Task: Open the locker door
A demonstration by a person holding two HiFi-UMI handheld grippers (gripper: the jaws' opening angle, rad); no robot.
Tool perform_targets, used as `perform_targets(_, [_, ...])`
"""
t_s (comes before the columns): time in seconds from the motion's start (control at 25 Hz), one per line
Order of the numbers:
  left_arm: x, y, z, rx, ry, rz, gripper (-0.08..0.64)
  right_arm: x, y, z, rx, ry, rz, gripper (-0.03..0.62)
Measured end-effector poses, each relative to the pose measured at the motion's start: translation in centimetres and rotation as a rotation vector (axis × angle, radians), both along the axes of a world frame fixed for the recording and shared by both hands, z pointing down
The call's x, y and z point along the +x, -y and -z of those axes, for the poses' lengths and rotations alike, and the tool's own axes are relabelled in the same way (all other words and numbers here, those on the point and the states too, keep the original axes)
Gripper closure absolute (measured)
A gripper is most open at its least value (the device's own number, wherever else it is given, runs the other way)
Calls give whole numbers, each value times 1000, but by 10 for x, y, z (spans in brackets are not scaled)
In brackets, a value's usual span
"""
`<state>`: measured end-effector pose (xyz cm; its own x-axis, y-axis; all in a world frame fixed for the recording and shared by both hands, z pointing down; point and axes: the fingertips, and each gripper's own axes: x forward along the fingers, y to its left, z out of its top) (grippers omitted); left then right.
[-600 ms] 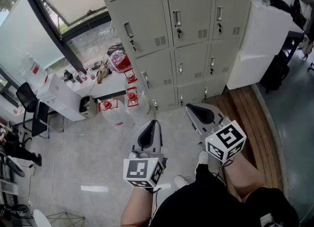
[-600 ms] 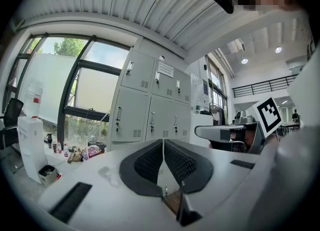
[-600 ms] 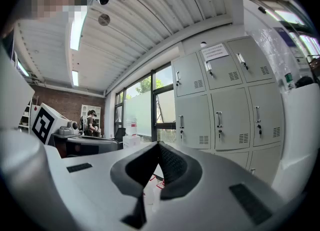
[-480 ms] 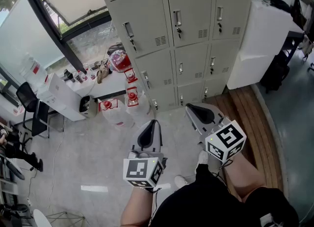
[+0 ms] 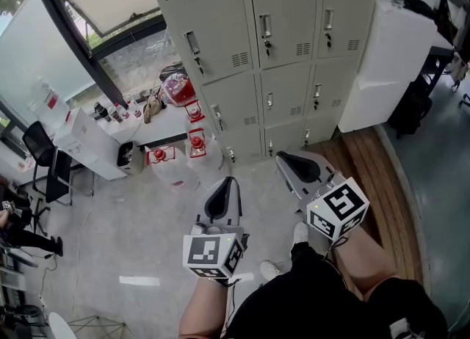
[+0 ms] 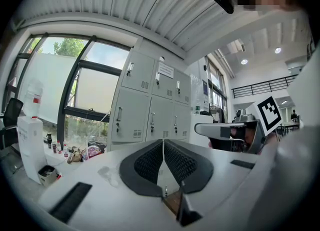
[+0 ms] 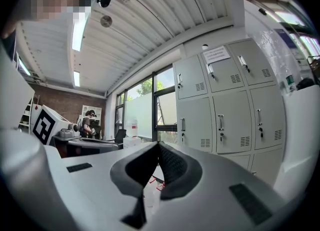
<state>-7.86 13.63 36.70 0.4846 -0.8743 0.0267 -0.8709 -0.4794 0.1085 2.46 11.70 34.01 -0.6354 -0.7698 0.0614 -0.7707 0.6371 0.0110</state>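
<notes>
Both sets of jaws are clenched on nothing, held level above the floor: left gripper, right gripper. Lockers stand ahead, well apart from either, the right gripper nearer. Every door looks shut, each handle upright, so the jaws should part and reach forward.

lockers ahead | table left of lockers | cabinet right of lockers
</notes>
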Motion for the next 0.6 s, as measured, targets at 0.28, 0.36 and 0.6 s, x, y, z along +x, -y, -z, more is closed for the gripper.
perform_targets(0.28, [-2, 16, -6, -18, -10, 22, 537, -3, 21, 0, -4, 2, 25, 538])
perform_targets(0.36, [-2, 24, -8, -22, -8, 31, 537, -3, 32, -1, -7, 5, 31, 538])
perform_targets(0.6, [-8, 59, -10, -48, -5, 76, 537, -8, 76, 1, -12, 15, 67, 538])
